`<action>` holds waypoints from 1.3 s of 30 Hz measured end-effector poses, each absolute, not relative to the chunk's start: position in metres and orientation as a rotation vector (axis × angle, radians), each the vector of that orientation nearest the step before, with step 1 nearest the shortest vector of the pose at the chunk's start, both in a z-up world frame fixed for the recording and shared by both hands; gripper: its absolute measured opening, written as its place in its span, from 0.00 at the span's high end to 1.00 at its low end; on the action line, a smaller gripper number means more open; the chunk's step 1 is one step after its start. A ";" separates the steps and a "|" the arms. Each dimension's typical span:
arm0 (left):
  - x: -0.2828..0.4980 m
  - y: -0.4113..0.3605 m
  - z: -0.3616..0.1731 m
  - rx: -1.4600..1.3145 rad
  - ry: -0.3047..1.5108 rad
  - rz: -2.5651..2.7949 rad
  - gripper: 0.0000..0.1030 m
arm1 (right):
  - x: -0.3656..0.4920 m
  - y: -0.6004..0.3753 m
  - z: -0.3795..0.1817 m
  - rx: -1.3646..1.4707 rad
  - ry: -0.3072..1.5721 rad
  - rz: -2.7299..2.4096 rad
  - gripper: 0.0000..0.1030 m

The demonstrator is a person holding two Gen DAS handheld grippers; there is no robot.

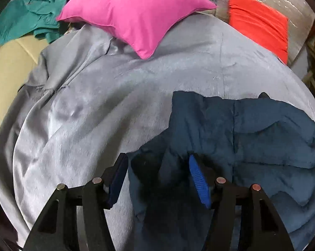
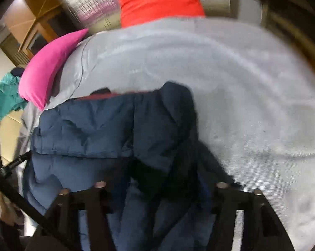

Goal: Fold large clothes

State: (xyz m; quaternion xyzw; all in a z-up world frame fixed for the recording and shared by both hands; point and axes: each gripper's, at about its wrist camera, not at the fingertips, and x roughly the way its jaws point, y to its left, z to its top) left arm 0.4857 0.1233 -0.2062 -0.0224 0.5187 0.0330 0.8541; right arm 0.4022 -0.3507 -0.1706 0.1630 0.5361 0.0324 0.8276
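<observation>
A dark blue quilted jacket [image 1: 251, 129] lies on a grey bed cover [image 1: 115, 96]. My left gripper [image 1: 157, 177] is open, its blue-padded fingers [image 1: 199, 184] spread over the jacket's near left edge, with dark fabric between them. In the right wrist view the jacket [image 2: 99, 129] fills the lower left, with a fold of it raised at the middle. My right gripper [image 2: 157, 188] sits low over that dark fold; its fingertips are hidden in the fabric and the view is blurred.
A pink pillow [image 1: 136, 14] and an orange pillow [image 1: 259, 23] lie at the bed's head. Teal clothing [image 1: 26, 21] is piled on a beige surface [image 1: 9, 69] at far left. A silver quilted headboard [image 2: 84, 2] and wooden furniture [image 2: 32, 27] stand behind the bed.
</observation>
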 end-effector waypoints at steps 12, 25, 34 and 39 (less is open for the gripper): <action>0.485 0.127 -0.193 -0.109 1.074 -0.002 0.91 | 0.392 -0.355 -0.152 0.340 1.080 0.021 0.90; 0.494 0.106 -0.203 0.041 1.060 0.084 0.88 | 0.402 -0.336 -0.164 0.211 1.072 -0.036 0.91; 0.435 0.106 -0.175 0.123 0.926 0.133 0.37 | 0.352 -0.353 -0.134 0.275 0.964 -0.095 0.22; 0.374 0.099 -0.161 0.057 0.864 0.117 0.36 | 0.301 -0.349 -0.109 0.379 0.912 -0.106 0.22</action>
